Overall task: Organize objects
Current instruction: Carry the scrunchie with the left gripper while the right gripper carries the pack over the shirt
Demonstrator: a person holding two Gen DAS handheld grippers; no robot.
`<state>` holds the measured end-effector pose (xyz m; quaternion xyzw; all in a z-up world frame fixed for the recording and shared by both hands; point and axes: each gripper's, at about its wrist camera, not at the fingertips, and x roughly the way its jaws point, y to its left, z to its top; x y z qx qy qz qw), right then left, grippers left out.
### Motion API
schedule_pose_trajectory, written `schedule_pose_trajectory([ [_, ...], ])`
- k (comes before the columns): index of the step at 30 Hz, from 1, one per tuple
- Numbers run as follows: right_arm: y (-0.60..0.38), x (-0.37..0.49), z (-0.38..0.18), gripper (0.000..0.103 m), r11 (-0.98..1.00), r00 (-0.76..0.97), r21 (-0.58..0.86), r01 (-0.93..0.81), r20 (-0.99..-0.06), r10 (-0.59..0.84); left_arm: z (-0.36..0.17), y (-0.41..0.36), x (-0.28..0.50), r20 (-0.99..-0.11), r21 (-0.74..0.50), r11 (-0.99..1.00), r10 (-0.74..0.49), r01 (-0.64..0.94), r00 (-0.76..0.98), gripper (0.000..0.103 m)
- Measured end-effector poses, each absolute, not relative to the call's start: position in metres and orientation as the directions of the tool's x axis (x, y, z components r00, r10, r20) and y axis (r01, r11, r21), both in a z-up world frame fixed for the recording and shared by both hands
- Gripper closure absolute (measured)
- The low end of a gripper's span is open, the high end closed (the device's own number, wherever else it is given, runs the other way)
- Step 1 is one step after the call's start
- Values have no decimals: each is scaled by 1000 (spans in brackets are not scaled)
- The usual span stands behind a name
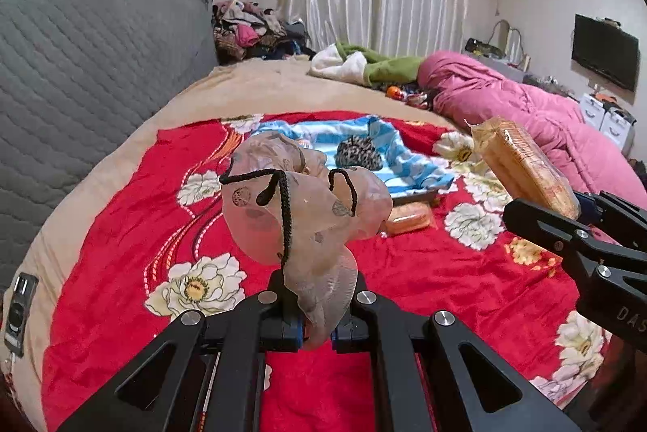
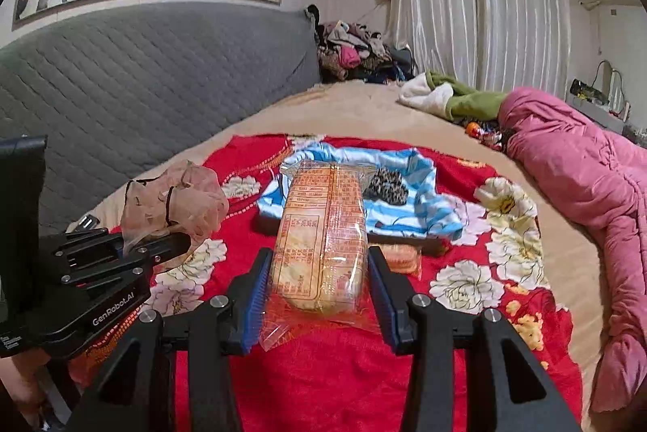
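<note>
My left gripper (image 1: 315, 315) is shut on a sheer pink drawstring pouch (image 1: 299, 205) with black cords, held up above the red floral blanket (image 1: 424, 282). It also shows in the right wrist view (image 2: 178, 205) at the left. My right gripper (image 2: 319, 282) is shut on a long clear packet of biscuits (image 2: 323, 234), held above the blanket; the packet shows in the left wrist view (image 1: 525, 165) at the right. Beyond lie a blue-and-white striped cloth-lined box (image 2: 404, 213) with a leopard-print scrunchie (image 2: 384, 185) in it, and a small biscuit packet (image 1: 408, 218) in front of the box.
The bed has a grey quilted headboard (image 1: 93, 68) on the left. A pink quilt (image 1: 538, 125) lies at the right, green and white clothes (image 1: 364, 64) and a clothes pile (image 1: 250, 28) at the back. A remote control (image 1: 18, 310) lies at the bed's left edge.
</note>
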<state>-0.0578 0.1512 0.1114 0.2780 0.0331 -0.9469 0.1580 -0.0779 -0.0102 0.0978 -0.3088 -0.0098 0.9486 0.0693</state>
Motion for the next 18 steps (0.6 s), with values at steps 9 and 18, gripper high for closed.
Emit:
schedule_pose_trajectory([
  [9,150,-49,136,57,-947,-827,7,320,-486,-284,126,-5,-72,-533,-42,-989,143,-143,-834,95],
  [18,148,-50,152,57,-946,-844,-6,323,-454,-285,135,-3,-84,-518,-36,-989,139,-141,-844,95],
])
